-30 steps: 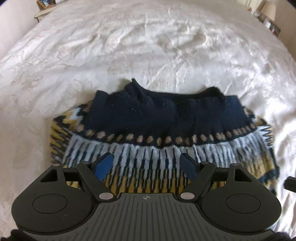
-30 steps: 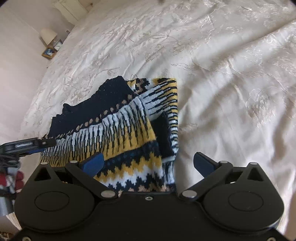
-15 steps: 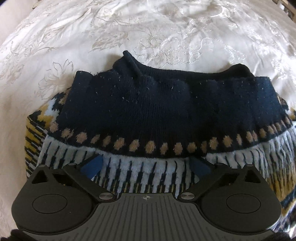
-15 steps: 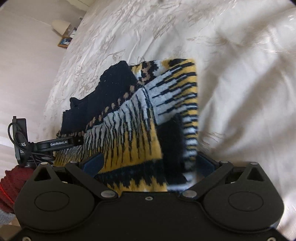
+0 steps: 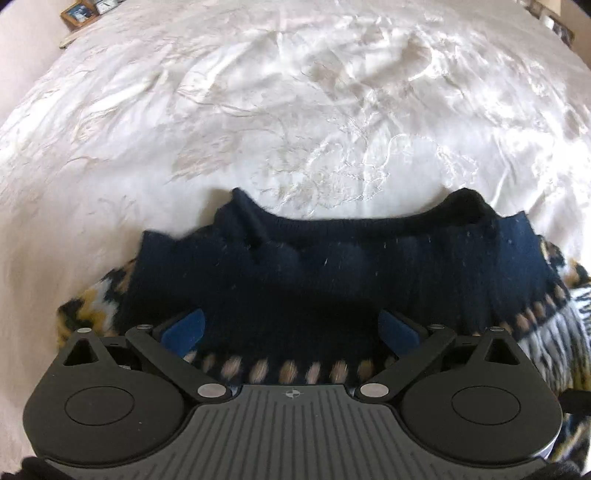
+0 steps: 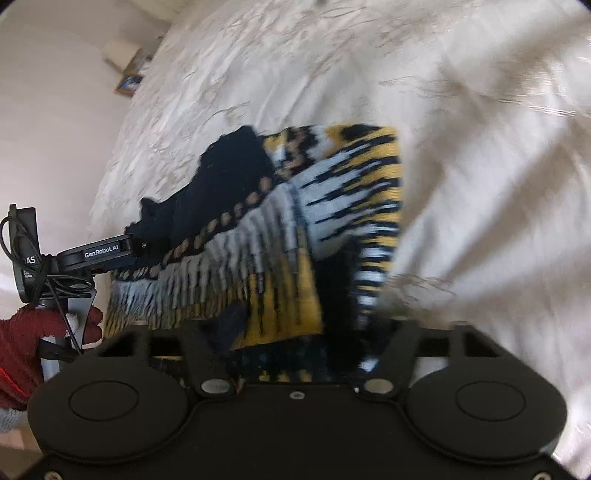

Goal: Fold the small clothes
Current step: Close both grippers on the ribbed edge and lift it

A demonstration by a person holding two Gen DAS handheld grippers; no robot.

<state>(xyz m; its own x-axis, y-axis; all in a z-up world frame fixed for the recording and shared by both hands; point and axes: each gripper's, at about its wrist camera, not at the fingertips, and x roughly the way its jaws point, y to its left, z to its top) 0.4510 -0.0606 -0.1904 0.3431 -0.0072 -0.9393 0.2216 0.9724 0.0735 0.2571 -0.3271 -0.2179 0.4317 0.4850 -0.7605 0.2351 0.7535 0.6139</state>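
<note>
A small knitted sweater (image 5: 332, 266), navy at the top with tan dots and white, yellow and black bands, lies folded on the white bedspread (image 5: 295, 110). My left gripper (image 5: 291, 328) hangs just over its navy part with the jaws wide open and nothing pinched. The right wrist view is blurred. There my right gripper (image 6: 306, 328) is low at the sweater's (image 6: 277, 240) near striped edge. Its jaws are closing with a thick fold of knit between them and a wide gap still showing. The left gripper (image 6: 92, 254) appears at far left, held by a red-gloved hand (image 6: 33, 336).
The embroidered bedspread (image 6: 480, 147) stretches far beyond the sweater on all sides. A framed picture (image 5: 77, 13) stands on a low surface past the bed's far corner, and another framed picture (image 6: 129, 83) shows beside a pale wall.
My left gripper slid forward from the striped hem to the navy part and opened wider. My right gripper dropped onto the sweater's near edge, and its jaws narrowed around the fold.
</note>
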